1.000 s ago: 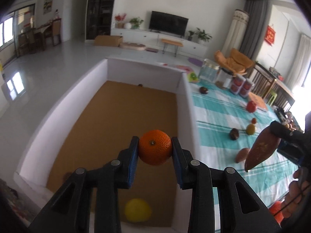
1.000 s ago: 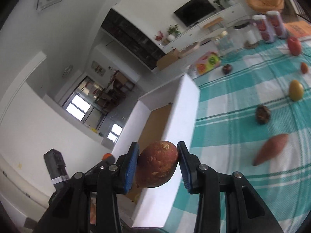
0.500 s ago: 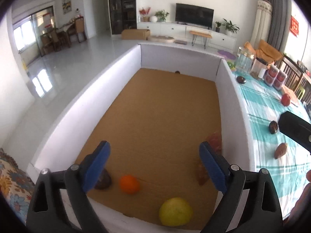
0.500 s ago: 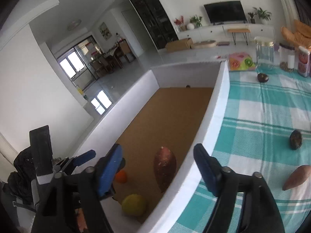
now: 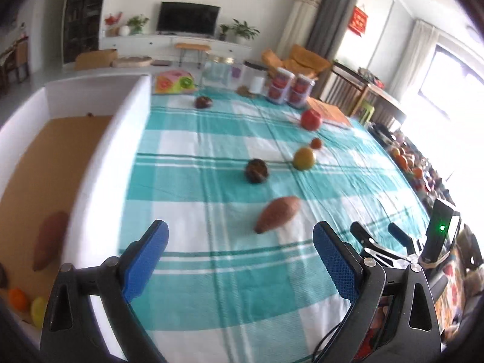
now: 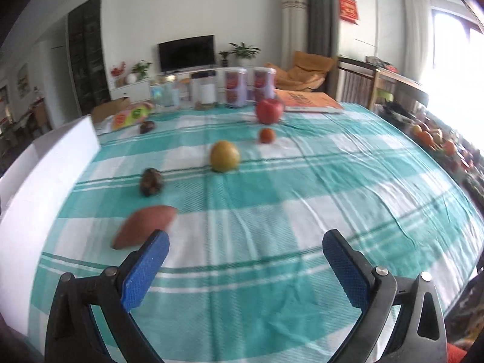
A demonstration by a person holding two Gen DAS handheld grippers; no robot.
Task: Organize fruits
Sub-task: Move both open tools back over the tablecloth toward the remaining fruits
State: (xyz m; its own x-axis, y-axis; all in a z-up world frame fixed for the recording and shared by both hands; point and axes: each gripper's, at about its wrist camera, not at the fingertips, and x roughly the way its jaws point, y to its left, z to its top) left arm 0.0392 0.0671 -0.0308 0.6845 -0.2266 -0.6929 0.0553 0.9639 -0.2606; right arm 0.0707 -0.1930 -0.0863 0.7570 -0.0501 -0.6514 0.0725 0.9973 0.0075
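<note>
My left gripper [image 5: 242, 257] stands open and empty above the teal checked cloth [image 5: 211, 287]. A sweet potato [image 5: 276, 214] lies just ahead of it. My right gripper [image 6: 246, 260] has nothing between its jaws, which are still opening, and that sweet potato [image 6: 145, 225] lies by its left fingertip. Farther back lie a dark brown fruit [image 6: 151, 181], a yellow fruit [image 6: 224, 155], a small orange fruit [image 6: 266, 135] and a red apple [image 6: 269, 110]. In the white box [image 5: 99, 163] at the left lie another sweet potato [image 5: 50, 239], an orange [image 5: 18, 299] and a yellow fruit [image 5: 37, 314].
Another dark fruit [image 5: 203, 102] lies near a colourful packet [image 5: 174, 83] at the far edge. Jars [image 6: 236, 86] and an orange book [image 6: 308, 101] stand at the back. My right gripper [image 5: 379, 236] shows in the left wrist view. A pile of fruit [image 6: 429, 136] sits beyond the table's right edge.
The left gripper let go of the orange and the right let go of the sweet potato, both now in the box. Both grippers opened wide and swung right over the cloth.
</note>
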